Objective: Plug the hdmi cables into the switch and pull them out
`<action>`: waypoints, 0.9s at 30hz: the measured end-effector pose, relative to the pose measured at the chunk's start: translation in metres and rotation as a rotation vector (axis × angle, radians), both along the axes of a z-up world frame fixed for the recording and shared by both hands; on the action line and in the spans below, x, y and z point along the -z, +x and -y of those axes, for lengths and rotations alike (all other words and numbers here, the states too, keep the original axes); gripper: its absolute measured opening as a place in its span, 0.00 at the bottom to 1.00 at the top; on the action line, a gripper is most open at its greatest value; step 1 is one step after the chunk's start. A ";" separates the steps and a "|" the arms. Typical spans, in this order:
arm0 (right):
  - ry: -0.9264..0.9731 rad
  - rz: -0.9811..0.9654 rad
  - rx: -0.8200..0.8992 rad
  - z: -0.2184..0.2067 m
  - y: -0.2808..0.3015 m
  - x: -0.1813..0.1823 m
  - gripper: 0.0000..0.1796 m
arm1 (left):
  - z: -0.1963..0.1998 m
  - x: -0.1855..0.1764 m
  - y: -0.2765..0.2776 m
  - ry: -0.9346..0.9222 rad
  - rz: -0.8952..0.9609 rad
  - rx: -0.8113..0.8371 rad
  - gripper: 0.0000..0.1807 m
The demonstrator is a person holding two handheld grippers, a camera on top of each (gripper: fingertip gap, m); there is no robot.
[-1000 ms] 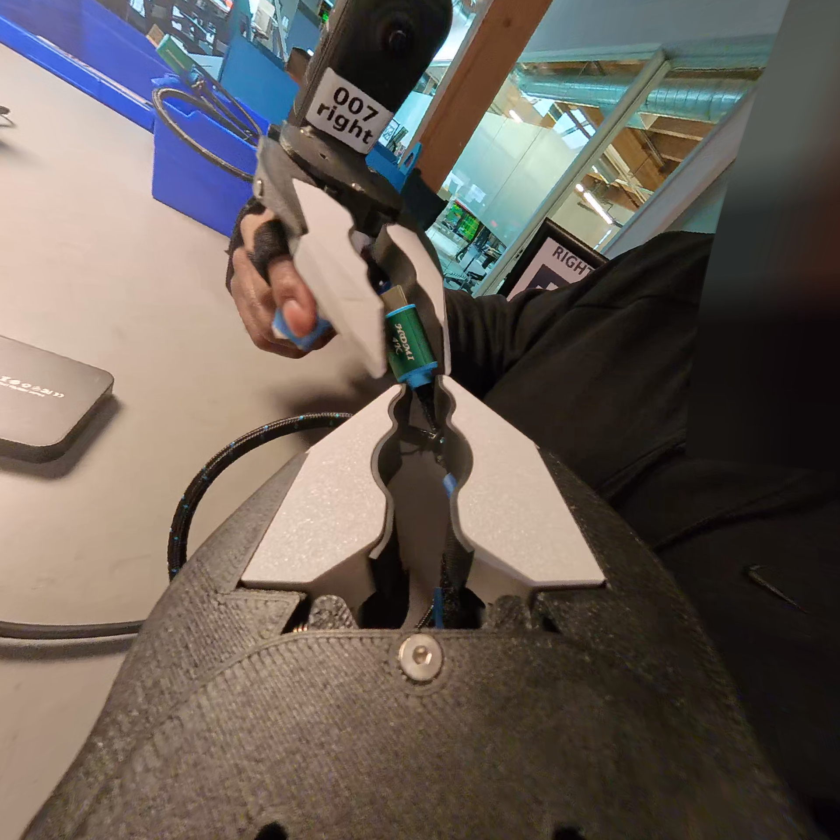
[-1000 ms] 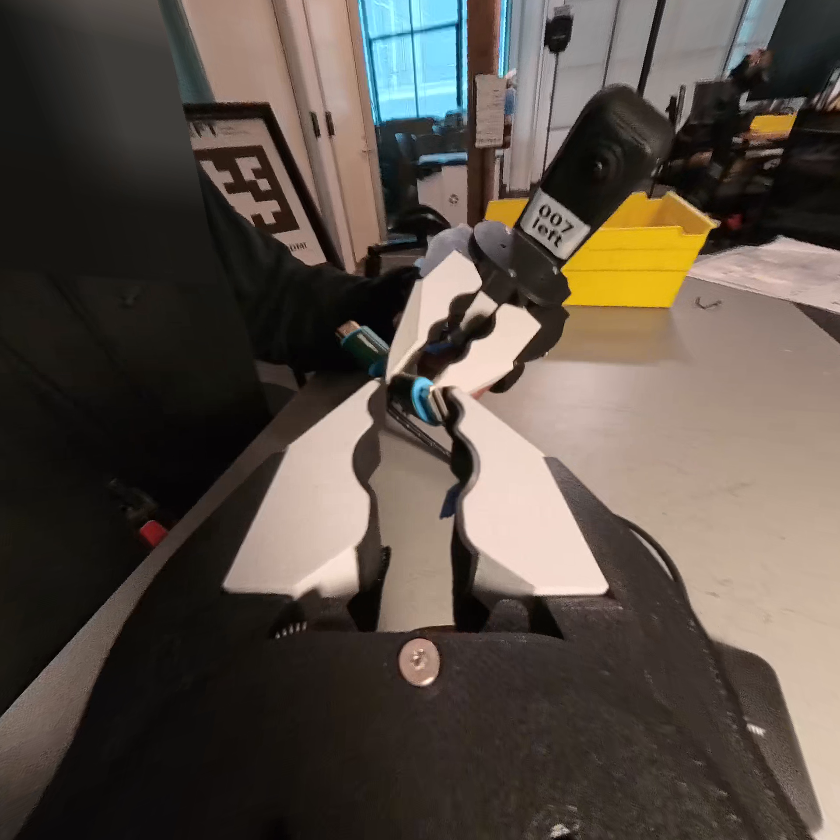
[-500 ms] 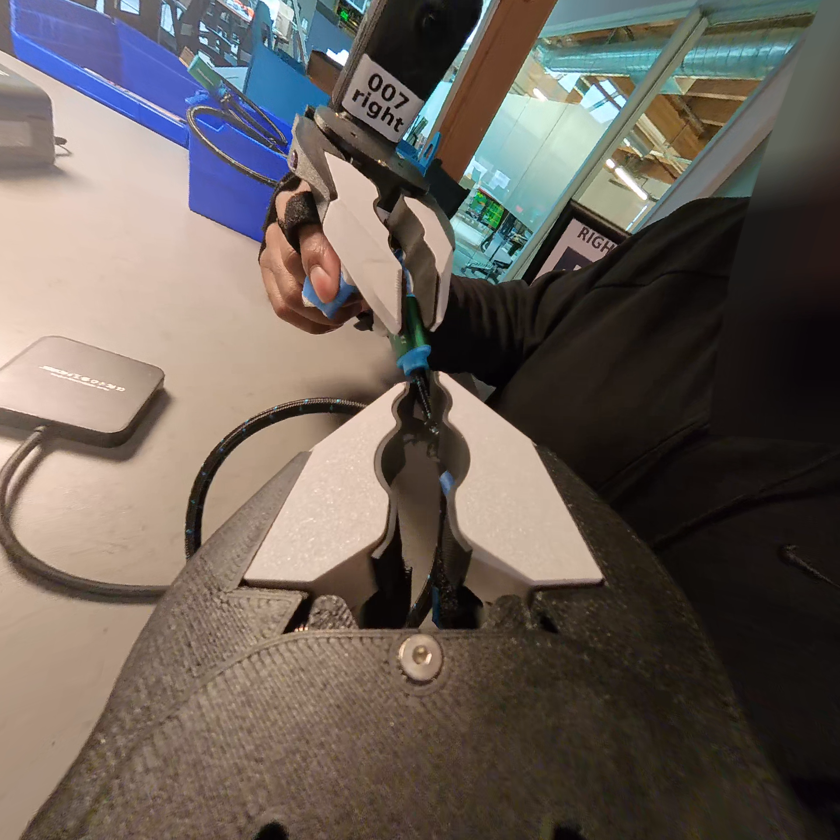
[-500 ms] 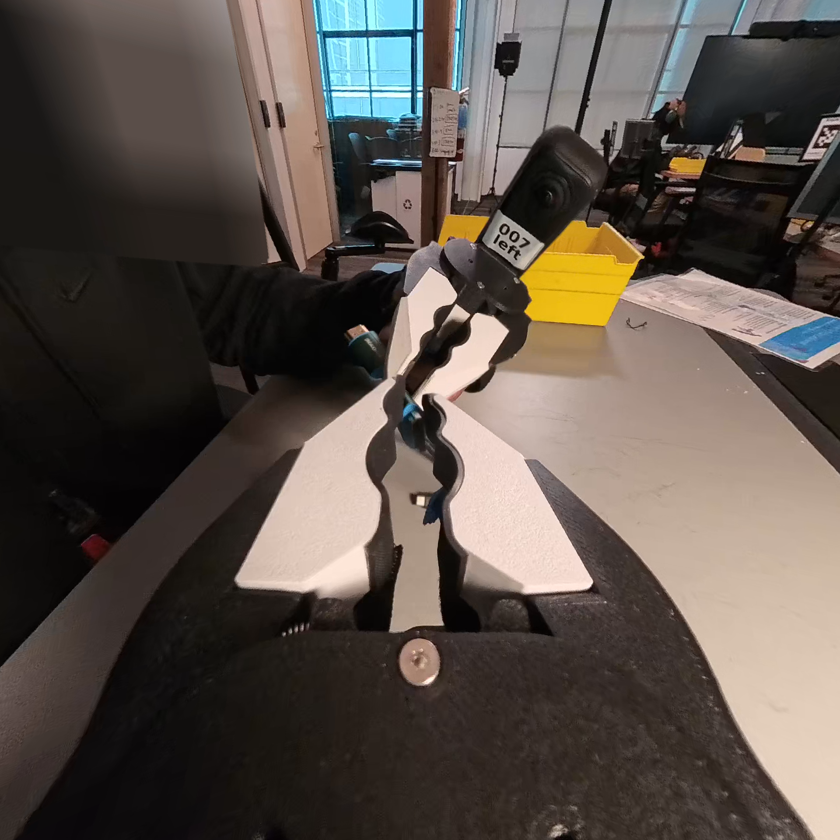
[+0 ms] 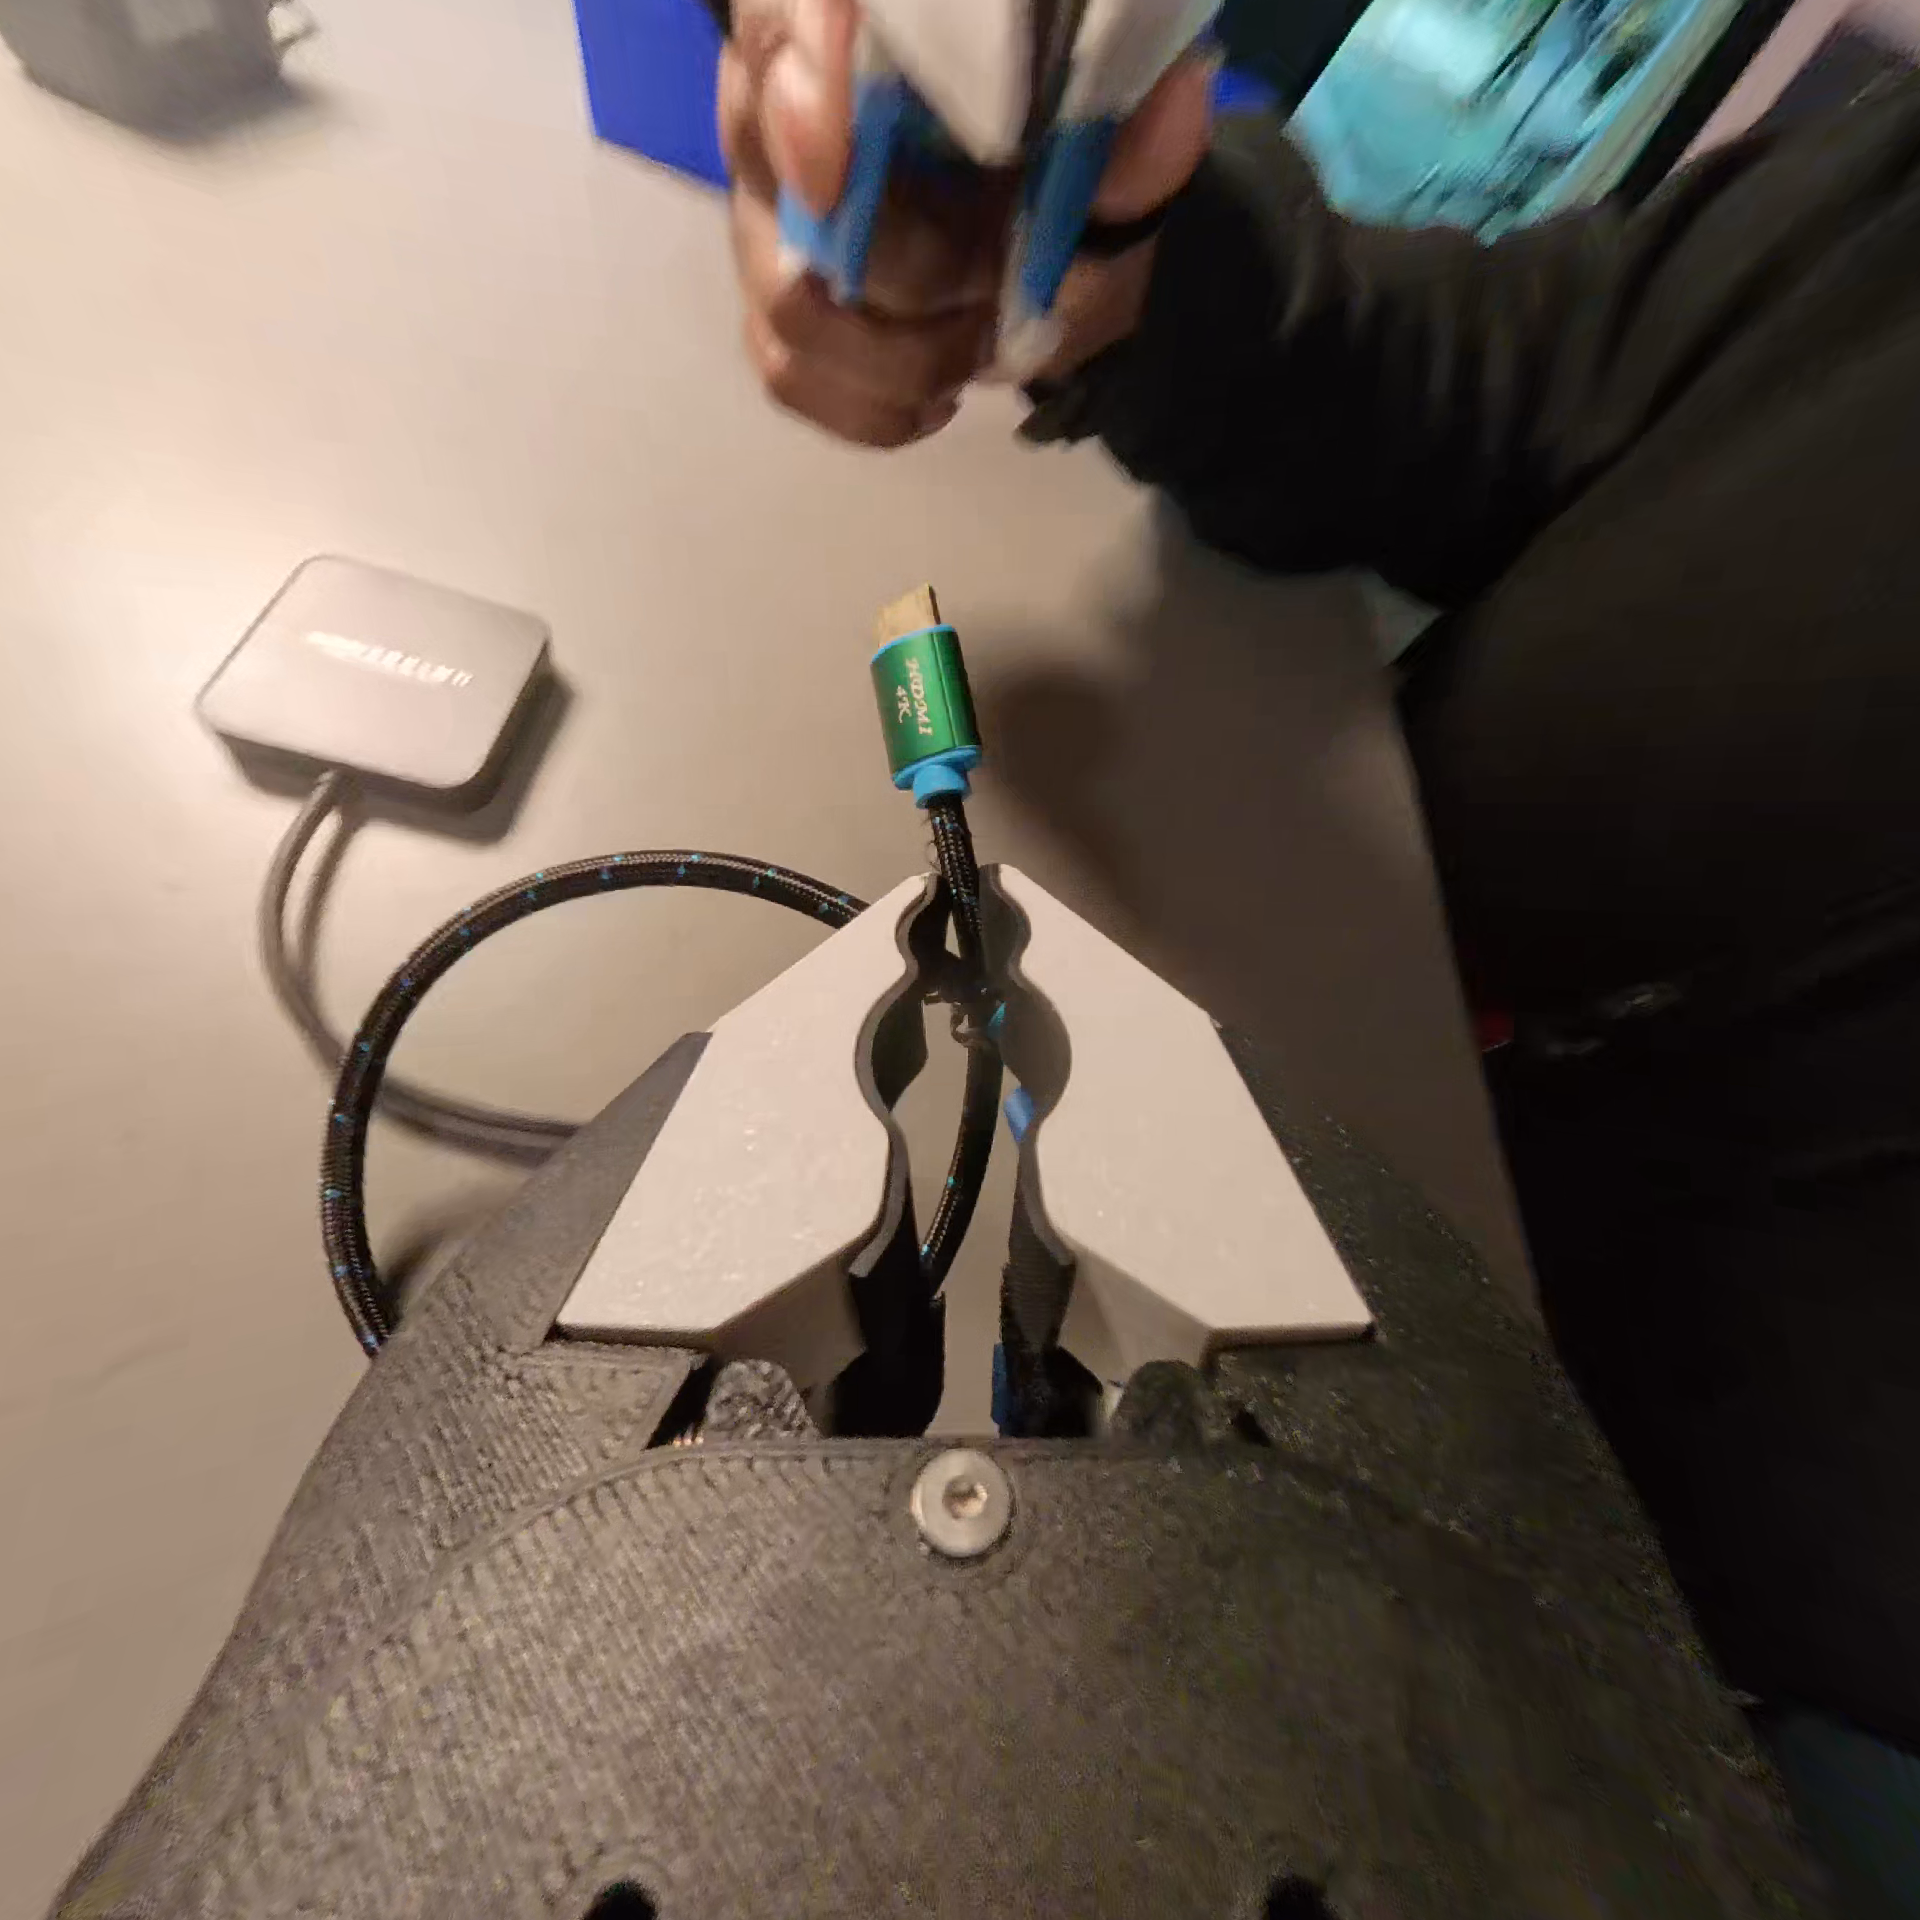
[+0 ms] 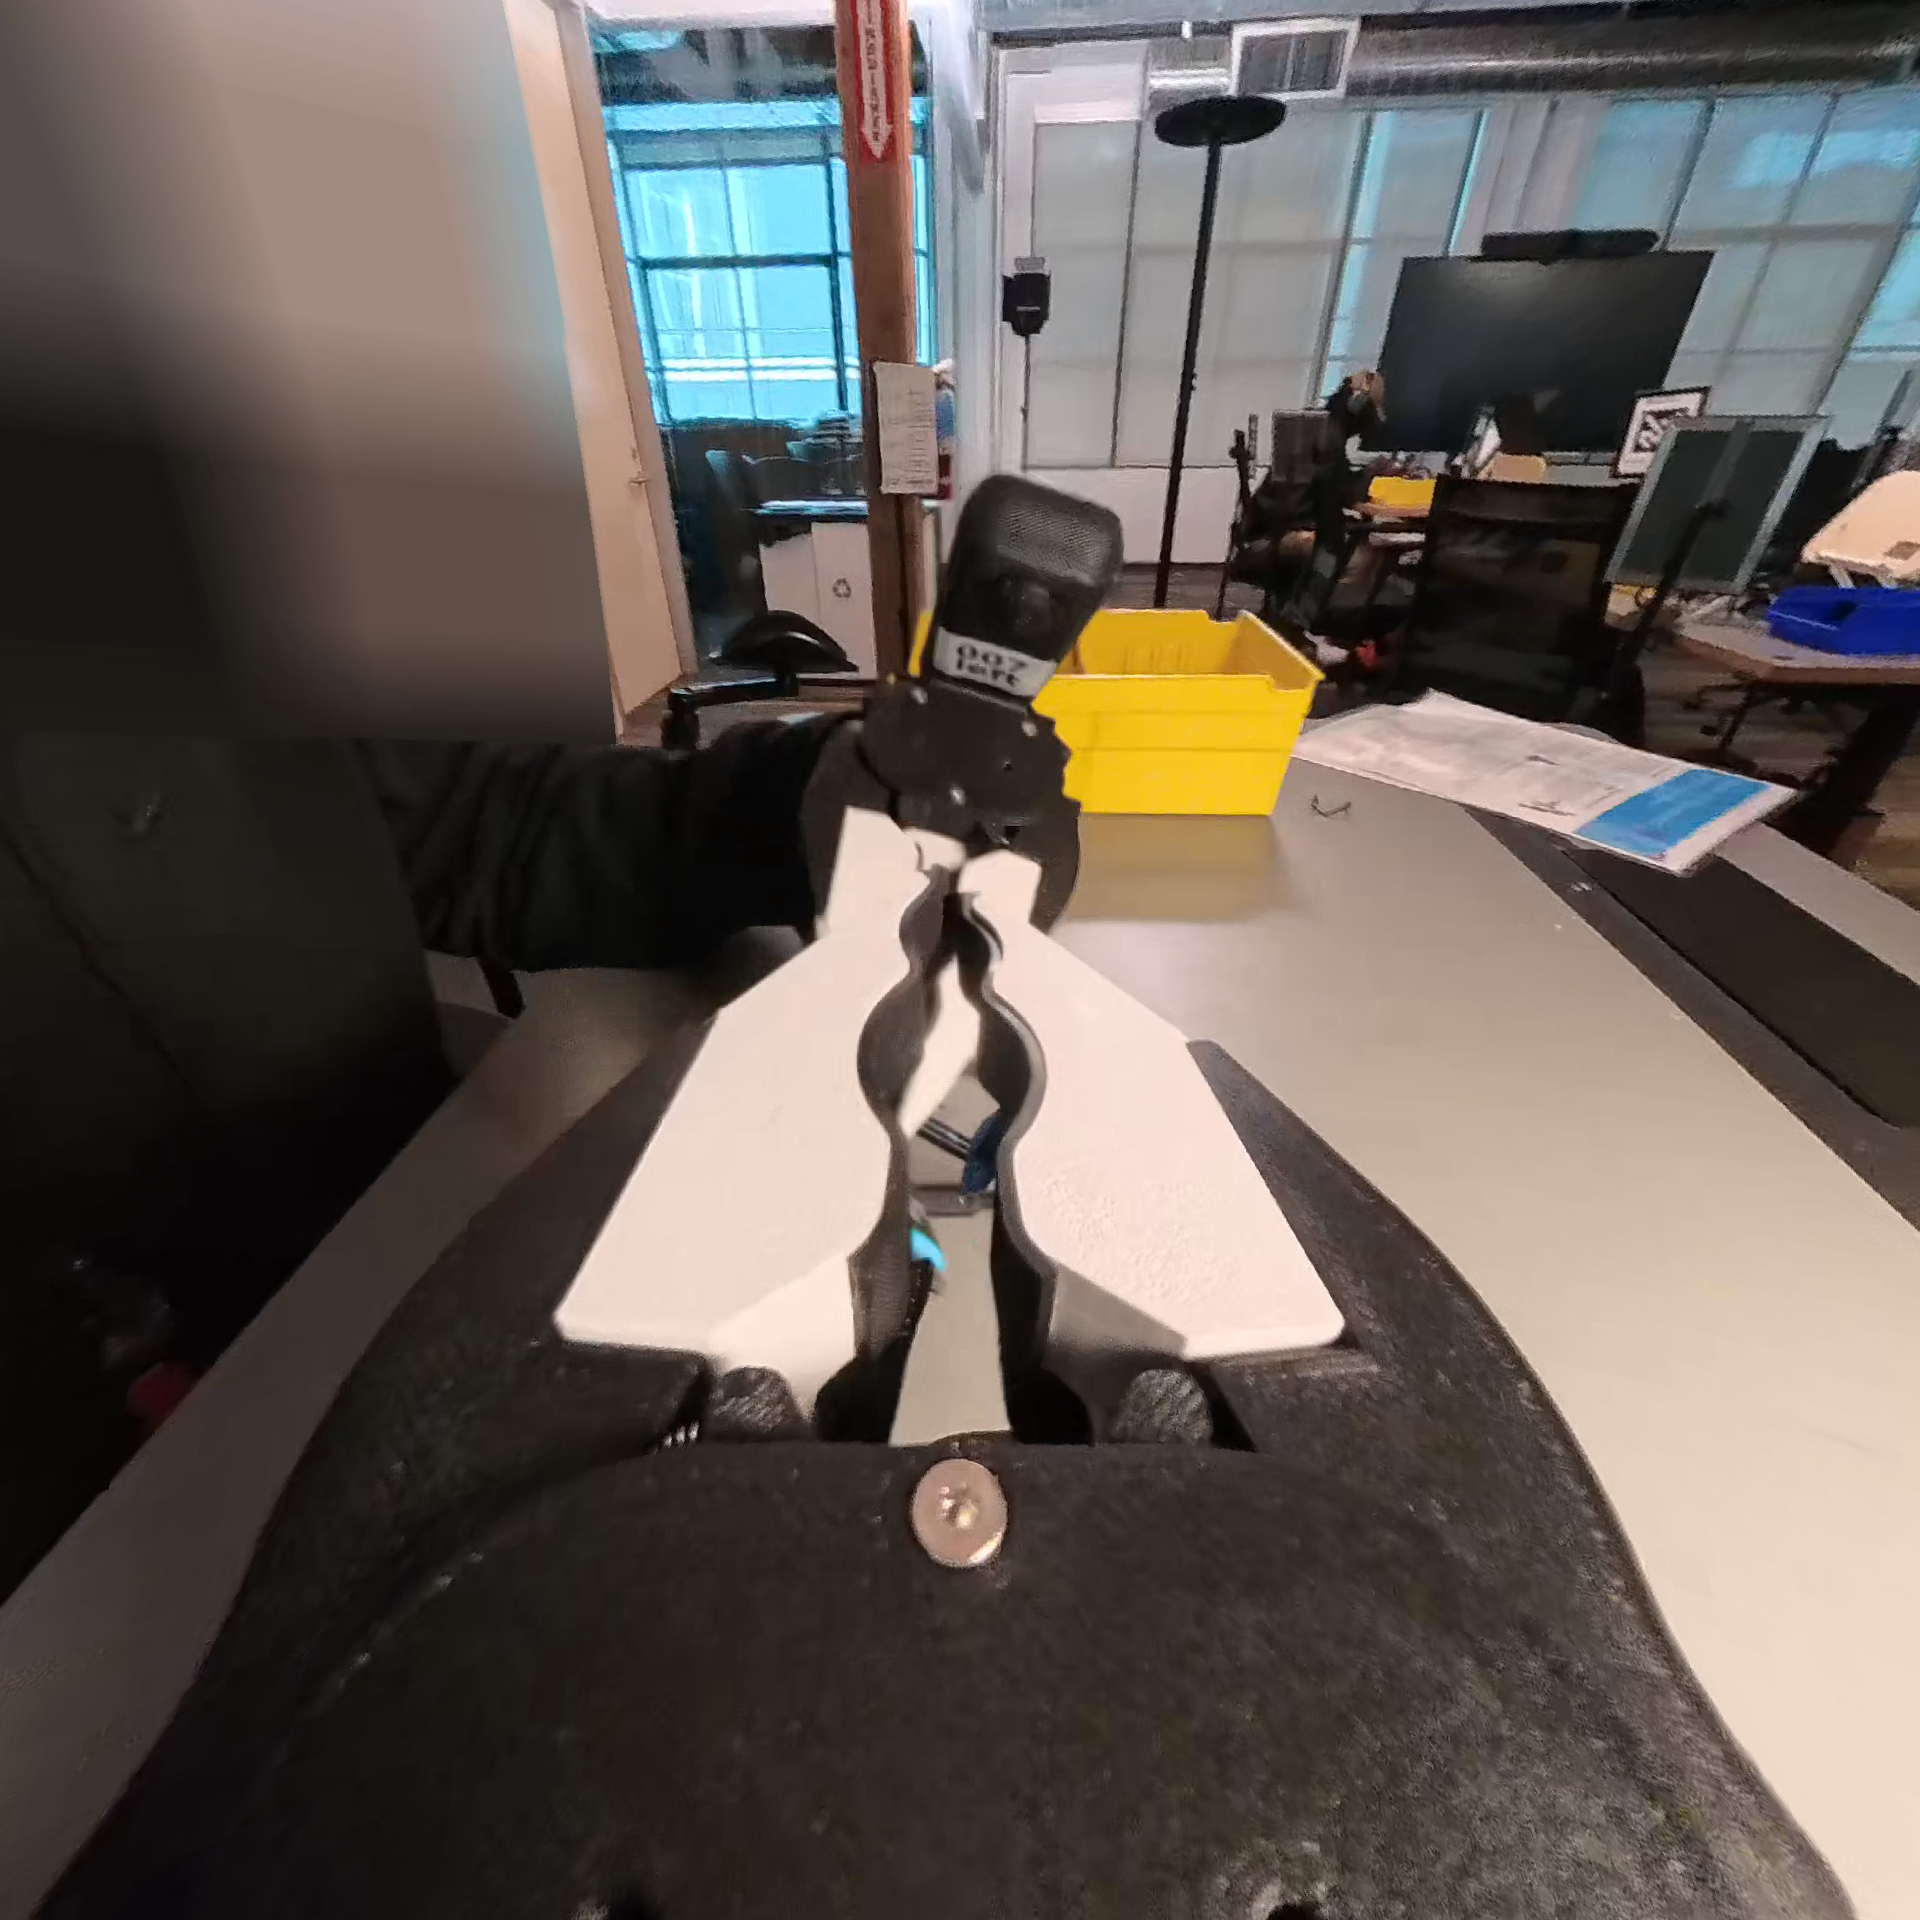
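My left gripper (image 5: 956, 883) is shut on a black braided HDMI cable (image 5: 416, 987), just below its green plug (image 5: 925, 707). The plug sticks up free past the fingertips, its metal end bare. The cable loops round to the left. The dark grey square switch (image 5: 374, 670) lies flat on the table left of the plug, with its own lead running toward me. My right gripper (image 5: 1003, 135), blurred, hangs above the plug and apart from it. In its own view the right gripper (image 6: 951, 904) looks shut and holds nothing. The left gripper's black body (image 6: 961, 758) is just beyond it.
A person's hand (image 5: 862, 312) and black sleeve (image 5: 1558, 468) fill the upper right. A blue bin (image 5: 644, 94) and a dark device (image 5: 135, 52) stand at the far side. A yellow bin (image 6: 1174, 727) and papers (image 6: 1538, 779) lie on the grey table (image 6: 1455, 1091). The tips of one gripper are about 10 cm away from the tips of the other. My left gripper's tips are some 15 cm from the dark grey square switch (image 5: 374, 670).
The right gripper has let go of the green plug and moved up and away from it. The left gripper still holds the cable and now tilts down toward the table and the switch.
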State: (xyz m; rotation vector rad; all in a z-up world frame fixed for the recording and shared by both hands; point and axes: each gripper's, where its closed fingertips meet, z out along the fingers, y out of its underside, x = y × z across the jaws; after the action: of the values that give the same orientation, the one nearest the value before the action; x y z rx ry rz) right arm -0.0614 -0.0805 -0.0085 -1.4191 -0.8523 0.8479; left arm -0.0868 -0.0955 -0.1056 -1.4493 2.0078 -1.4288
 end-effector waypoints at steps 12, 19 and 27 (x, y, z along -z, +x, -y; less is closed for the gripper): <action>-0.194 -0.092 -0.128 0.004 -0.007 0.037 0.33 | -0.006 -0.052 0.006 -0.285 0.196 -0.043 0.03; -0.198 -0.158 -0.120 0.001 -0.015 0.027 0.09 | 0.000 -0.058 0.007 -0.317 0.216 -0.035 0.10; -0.197 -0.181 0.012 -0.010 -0.017 0.004 0.08 | -0.009 -0.066 0.002 0.087 0.263 -0.109 0.23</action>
State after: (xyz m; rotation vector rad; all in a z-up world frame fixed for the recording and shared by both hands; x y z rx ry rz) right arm -0.0781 -0.0704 -0.0124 -1.4897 -0.6357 1.0572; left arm -0.0850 -0.0869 -0.0395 -1.2424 1.7795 -1.3873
